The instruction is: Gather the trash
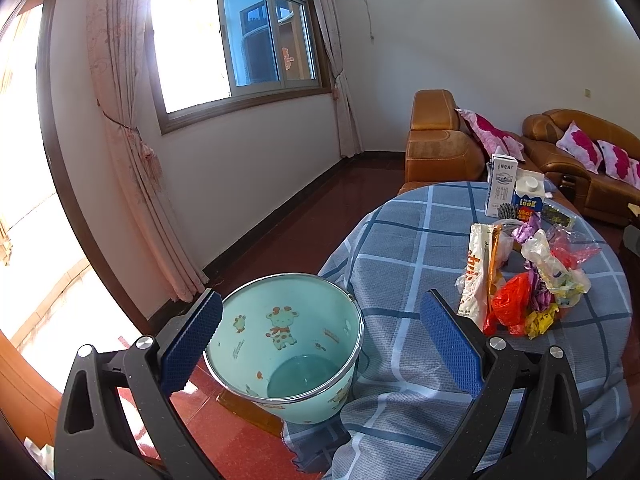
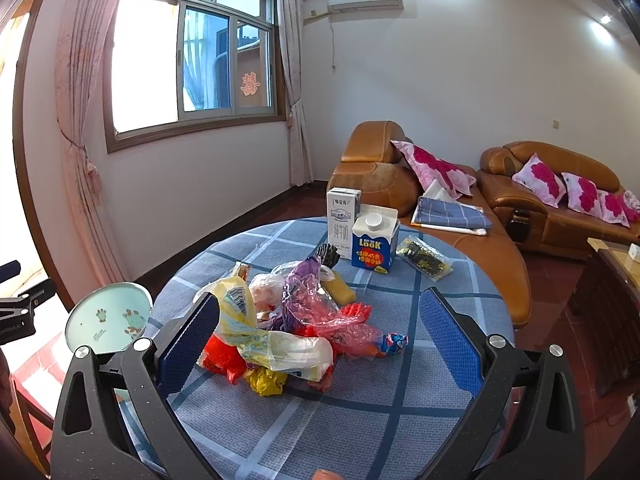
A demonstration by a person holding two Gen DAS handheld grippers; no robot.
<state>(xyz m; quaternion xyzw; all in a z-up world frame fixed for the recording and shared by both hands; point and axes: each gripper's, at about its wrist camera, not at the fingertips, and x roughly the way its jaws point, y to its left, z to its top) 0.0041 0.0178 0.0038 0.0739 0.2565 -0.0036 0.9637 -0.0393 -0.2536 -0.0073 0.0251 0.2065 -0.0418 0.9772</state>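
A pale green bucket (image 1: 288, 344) with cartoon prints stands on the floor at the left edge of the round table; its rim shows in the right wrist view (image 2: 108, 318). It looks empty. A pile of trash (image 2: 288, 328) lies mid-table: crumpled plastic bags, red and yellow wrappers, a long snack wrapper (image 1: 478, 268). It also shows in the left wrist view (image 1: 536, 280). My left gripper (image 1: 320, 340) is open above the bucket. My right gripper (image 2: 320, 340) is open and empty, just in front of the pile.
The table wears a blue checked cloth (image 2: 360, 412). Behind the pile stand a white milk carton (image 2: 342, 218), a blue carton (image 2: 374, 244) and a dark snack packet (image 2: 424, 258). Brown leather sofas (image 2: 540, 200) with pink cushions stand behind. The floor is red.
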